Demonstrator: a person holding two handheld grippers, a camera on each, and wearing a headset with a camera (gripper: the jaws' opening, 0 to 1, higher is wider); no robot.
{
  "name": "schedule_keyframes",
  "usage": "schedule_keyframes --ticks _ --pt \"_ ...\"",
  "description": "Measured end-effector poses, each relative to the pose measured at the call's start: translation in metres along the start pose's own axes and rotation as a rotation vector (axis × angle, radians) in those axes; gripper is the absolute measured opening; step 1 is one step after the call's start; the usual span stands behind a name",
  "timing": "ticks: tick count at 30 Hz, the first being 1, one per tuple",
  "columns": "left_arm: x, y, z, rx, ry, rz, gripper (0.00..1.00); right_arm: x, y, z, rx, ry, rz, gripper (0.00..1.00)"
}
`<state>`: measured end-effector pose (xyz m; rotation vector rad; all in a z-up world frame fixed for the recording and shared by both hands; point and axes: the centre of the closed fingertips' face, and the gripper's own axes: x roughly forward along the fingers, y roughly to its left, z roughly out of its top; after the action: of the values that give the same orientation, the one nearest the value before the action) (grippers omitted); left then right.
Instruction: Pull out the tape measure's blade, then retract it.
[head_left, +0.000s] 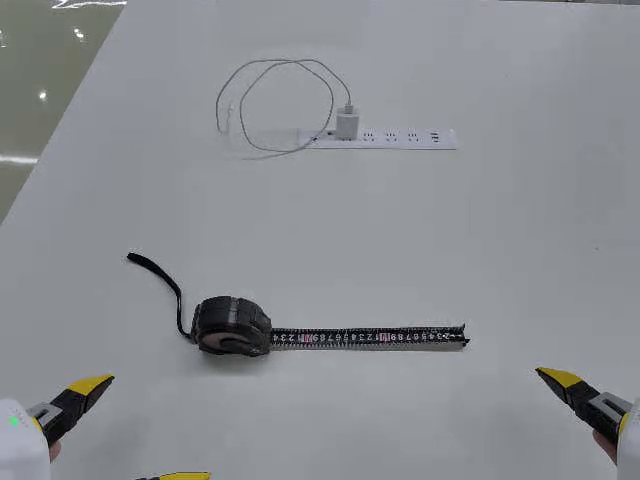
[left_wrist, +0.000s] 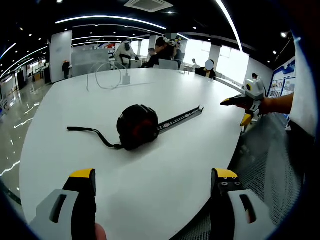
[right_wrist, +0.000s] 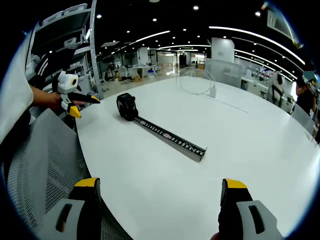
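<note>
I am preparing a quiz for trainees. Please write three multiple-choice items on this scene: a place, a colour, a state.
1. Where does the power strip lie? A. Nearer the person than the tape measure. B. Beyond the tape measure. C. On the tape measure.
2. What colour are the tips of the left gripper and right gripper? A. Red. B. Blue. C. Yellow.
3. How is the blade? A. Pulled out, lying flat. B. Fully retracted. C. Held by a gripper.
Answers: 1 B, the head view shows it farther away; 2 C, both gripper views show yellow tips; 3 A, it stretches out, both grippers open and apart from it.
</note>
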<state>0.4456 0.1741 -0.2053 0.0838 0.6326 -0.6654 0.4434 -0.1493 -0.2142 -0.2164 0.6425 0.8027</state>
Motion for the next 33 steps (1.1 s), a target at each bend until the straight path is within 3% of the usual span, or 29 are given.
schedule_keyframes --ticks 19,33 --pt "0.015 -0.002 0.004 -0.02 0.003 -0.011 0.94 0.005 -0.003 0.003 -0.017 0.007 0.019 0.99" --pt "0.033 -0.004 0.016 -0.011 0.0 -0.021 0.93 0.011 -0.004 0.004 -0.022 0.012 0.032 0.99"
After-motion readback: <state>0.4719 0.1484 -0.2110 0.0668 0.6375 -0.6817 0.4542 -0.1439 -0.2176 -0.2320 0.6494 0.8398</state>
